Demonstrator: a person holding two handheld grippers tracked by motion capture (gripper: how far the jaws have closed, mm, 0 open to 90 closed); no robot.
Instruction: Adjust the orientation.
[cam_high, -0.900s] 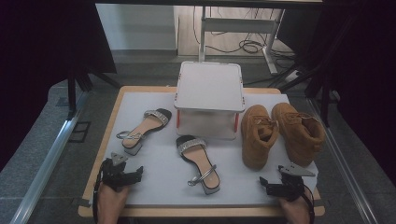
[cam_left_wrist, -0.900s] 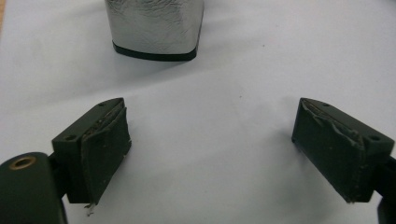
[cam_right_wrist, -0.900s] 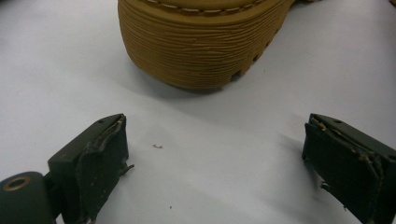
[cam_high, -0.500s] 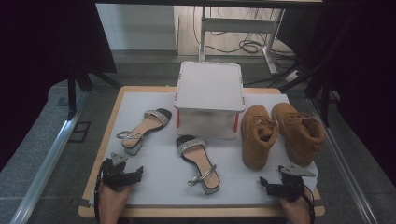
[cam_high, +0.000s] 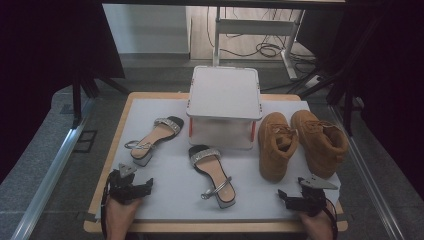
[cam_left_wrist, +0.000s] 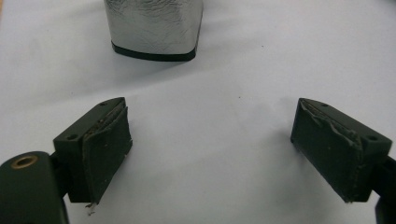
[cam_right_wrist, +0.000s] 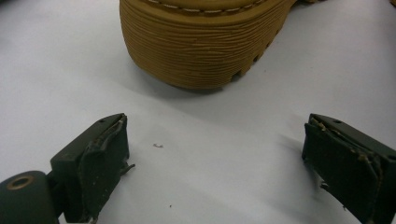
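Along the mat's (cam_high: 165, 200) near edge, left gripper (cam_high: 145, 186) and right gripper (cam_high: 285, 196), open.

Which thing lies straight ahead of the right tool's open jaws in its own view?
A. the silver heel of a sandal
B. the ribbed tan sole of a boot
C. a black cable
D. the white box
B: in the right gripper view the tan boot shows its ribbed sole just beyond the right tool, whose jaws stand apart with nothing between them.
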